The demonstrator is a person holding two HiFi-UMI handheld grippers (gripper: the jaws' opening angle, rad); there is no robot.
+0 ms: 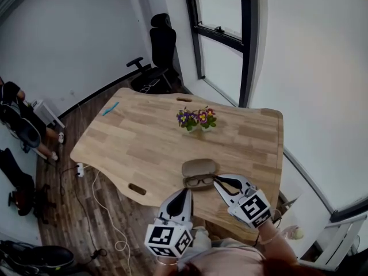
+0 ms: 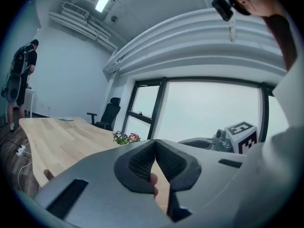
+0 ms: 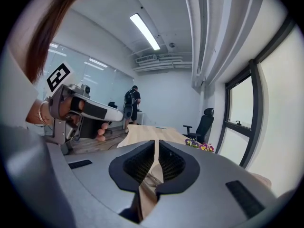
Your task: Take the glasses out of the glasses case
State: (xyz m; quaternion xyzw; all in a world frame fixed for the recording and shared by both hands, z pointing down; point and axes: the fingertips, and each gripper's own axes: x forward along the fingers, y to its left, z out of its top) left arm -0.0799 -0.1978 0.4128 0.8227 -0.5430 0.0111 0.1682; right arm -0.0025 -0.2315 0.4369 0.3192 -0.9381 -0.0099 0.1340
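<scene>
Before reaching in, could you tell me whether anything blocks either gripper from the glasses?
Nothing visible does: the glasses case lies open, the glasses exposed, with the right gripper and left gripper close by.

The right gripper fills the lower frame, its jaws drawn almost together, with a sliver of wooden table showing between them. The left gripper is at upper left. Flowers sit right of centre.
</scene>
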